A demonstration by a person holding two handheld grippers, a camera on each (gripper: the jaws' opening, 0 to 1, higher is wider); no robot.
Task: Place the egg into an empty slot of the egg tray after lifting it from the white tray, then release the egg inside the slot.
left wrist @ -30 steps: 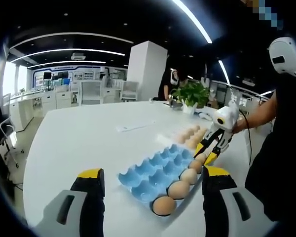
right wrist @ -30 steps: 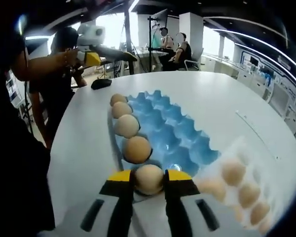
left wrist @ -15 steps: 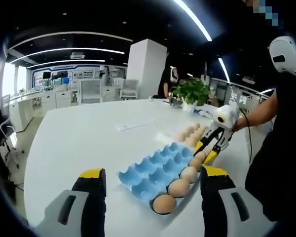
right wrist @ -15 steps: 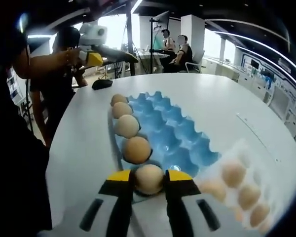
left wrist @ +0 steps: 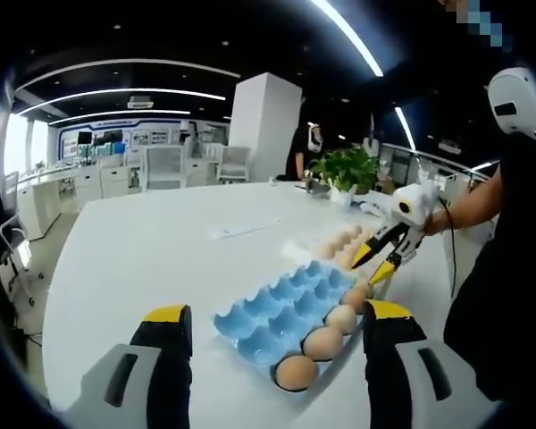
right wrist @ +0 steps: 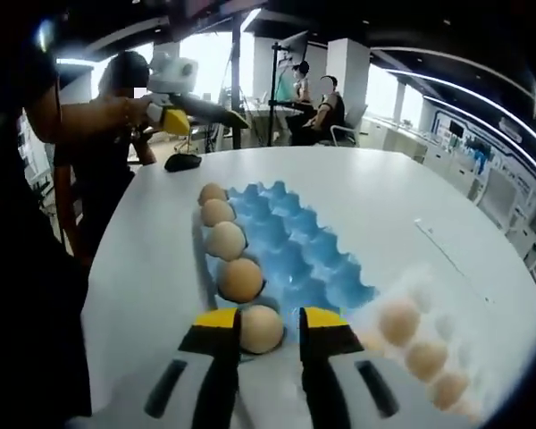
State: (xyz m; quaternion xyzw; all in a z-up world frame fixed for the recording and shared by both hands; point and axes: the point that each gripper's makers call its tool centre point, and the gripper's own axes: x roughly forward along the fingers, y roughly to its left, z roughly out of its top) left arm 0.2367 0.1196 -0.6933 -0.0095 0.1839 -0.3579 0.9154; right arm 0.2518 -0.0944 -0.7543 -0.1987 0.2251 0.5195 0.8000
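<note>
A blue egg tray (right wrist: 295, 250) lies on the white table with a row of several brown eggs along one edge. The nearest egg (right wrist: 261, 329) sits in the end slot between the jaws of my right gripper (right wrist: 269, 322), which is open, with a gap showing beside the egg. In the left gripper view that right gripper (left wrist: 370, 268) hangs open just above the far end of the egg tray (left wrist: 277, 308). The white tray (right wrist: 429, 308) with more eggs lies to the right. My left gripper (left wrist: 277, 315) is open and holds nothing, on the near side of the blue tray.
A person's body (left wrist: 509, 268) stands close at the table edge. A potted plant (left wrist: 347, 168) and a paper sheet (left wrist: 241, 230) are on the far side. A dark mouse-like object (right wrist: 183, 162) lies beyond the tray. People sit at the back (right wrist: 317, 89).
My right gripper has opened and let go of the egg, which now rests in the end slot. It has drawn back and lifted slightly. The left gripper has stayed put.
</note>
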